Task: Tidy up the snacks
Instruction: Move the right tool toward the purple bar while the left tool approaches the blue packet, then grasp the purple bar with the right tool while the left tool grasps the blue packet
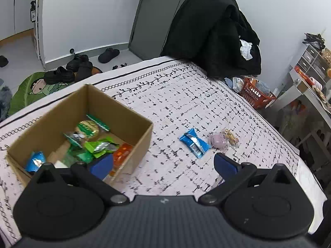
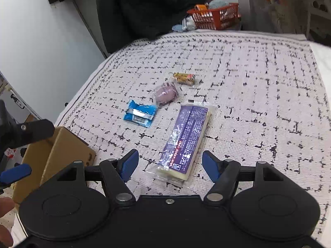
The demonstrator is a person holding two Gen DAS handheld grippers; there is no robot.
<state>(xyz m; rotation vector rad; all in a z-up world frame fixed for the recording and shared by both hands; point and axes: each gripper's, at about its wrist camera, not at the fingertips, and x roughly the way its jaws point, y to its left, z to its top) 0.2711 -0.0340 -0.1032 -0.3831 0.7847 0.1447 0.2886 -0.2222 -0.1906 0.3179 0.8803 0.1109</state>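
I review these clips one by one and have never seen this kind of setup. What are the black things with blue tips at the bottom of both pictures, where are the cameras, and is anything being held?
There is no robot: a person carries a two-finger gripper in each hand, each with a fisheye camera looking forward along its blue-padded fingers. One picture comes from the left gripper, the other from the right gripper. Both are open and hold nothing.

On the patterned cloth stands a cardboard box already holding several snacks. Still loose outside it: a blue packet, a pink wrapped sweet, a small yellow packet and a long purple pack. The right gripper's open fingers point at the near end of that purple pack without touching it.
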